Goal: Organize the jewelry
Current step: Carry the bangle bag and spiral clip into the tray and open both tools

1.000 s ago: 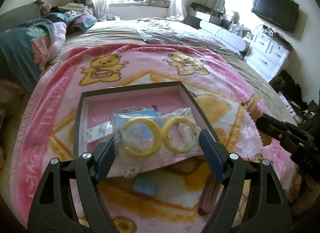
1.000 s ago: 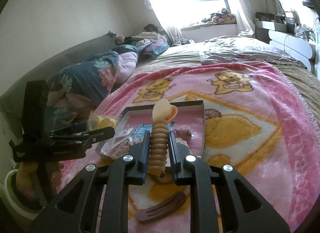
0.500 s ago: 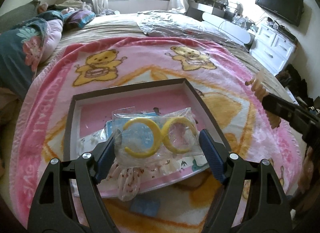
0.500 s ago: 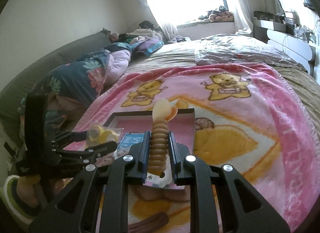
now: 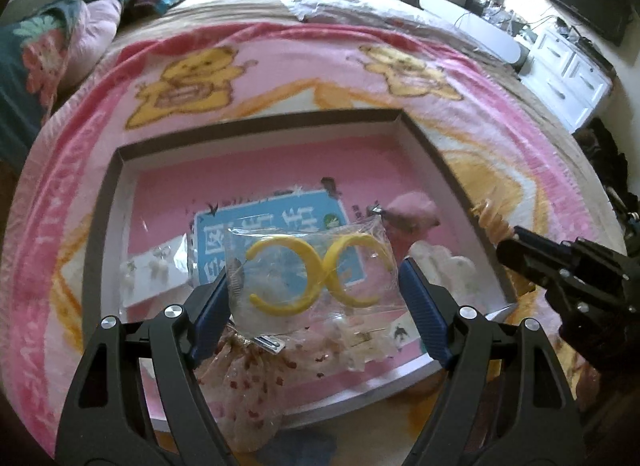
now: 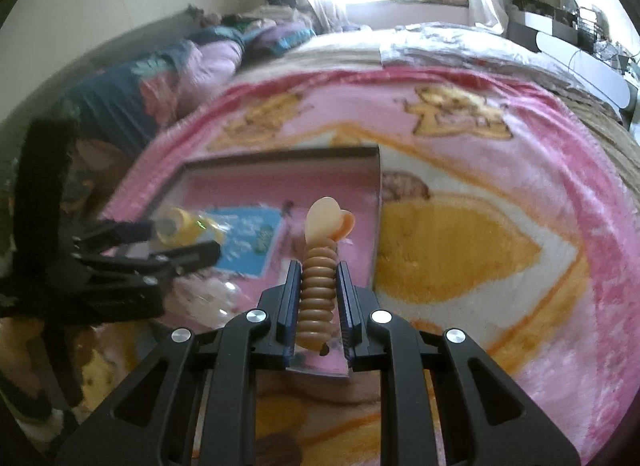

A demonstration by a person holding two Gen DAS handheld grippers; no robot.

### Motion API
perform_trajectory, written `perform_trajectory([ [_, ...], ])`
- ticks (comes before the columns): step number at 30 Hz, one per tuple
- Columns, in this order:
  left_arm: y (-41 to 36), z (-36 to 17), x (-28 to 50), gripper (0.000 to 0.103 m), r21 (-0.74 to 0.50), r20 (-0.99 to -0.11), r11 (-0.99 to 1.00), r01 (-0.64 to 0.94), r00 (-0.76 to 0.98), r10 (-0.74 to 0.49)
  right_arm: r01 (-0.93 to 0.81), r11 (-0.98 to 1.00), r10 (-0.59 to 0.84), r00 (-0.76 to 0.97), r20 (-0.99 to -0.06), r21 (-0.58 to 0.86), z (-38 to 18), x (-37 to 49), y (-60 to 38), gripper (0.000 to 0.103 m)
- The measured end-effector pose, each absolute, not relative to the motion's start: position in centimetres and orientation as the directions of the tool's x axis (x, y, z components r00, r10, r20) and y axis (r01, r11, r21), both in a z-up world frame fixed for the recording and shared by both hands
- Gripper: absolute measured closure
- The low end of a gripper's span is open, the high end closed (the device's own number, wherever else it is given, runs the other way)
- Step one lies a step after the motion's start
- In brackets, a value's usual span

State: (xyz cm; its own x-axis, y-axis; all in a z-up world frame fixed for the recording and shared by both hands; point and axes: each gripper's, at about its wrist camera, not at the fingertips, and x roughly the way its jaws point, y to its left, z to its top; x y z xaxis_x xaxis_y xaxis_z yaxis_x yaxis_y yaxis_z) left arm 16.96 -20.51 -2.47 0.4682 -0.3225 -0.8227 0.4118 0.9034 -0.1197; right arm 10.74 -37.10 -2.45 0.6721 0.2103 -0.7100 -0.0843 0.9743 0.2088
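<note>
Jewelry all over this one: clear bag of yellow hoop earrings pinched by its two side edges in the left tongs, hanging just above the near half of the shallow box on the pink bear blanket. Right tongs pressed together on a brown ribbed hair clip with a pale heart-shaped tip, held up over the near right corner of that same box. Already lying inside: blue card, white earring card on the left, pink floral pouch at the near edge.

Handling guess: bag light and floppy, slick plastic, likely to slide or crumple if squeezed harder, so better gripped at the sealed edges and not over the hoops. Hoops look like thin plastic, probably snappable under pressure. Clip stiff and bumpy, ribs giving decent purchase mid-body; heart tip best left alone. Both probably safe to let go low over the box floor.
</note>
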Motion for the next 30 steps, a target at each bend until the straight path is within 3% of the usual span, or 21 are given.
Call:
perform_trajectory([
  [8,-20.0,-3.3,17.0,0.031,-0.113,-0.833,0.908,0.402,0.459,-0.307,-0.09,0.97,0.229,0.657,-0.718,0.227,-3.0,10.7,-36.7,0.081],
  [12,-19.8,-2.7,16.8,0.03,-0.107,-0.826,0.909,0.403,0.473,-0.306,-0.086,0.965,0.239,0.676,-0.697,0.247,-1.9,10.0,-36.9,0.064],
  [19,-19.0,0.2,15.1,0.017,-0.101,-0.786,0.909,0.405,0.528,-0.322,-0.078,0.961,0.226,0.778,-0.586,0.267,2.6,6.3,-37.7,0.038],
  [22,-18.4,1.7,14.0,0.011,-0.099,-0.76,0.911,0.399,0.561,-0.328,-0.081,0.96,0.22,0.809,-0.546,0.268,4.2,4.7,-38.0,0.032],
  [30,-16.4,4.7,10.0,0.009,-0.089,-0.7,0.914,0.396,0.628,-0.341,-0.075,0.964,0.194,0.855,-0.481,0.255,6.9,0.5,-37.8,0.024],
])
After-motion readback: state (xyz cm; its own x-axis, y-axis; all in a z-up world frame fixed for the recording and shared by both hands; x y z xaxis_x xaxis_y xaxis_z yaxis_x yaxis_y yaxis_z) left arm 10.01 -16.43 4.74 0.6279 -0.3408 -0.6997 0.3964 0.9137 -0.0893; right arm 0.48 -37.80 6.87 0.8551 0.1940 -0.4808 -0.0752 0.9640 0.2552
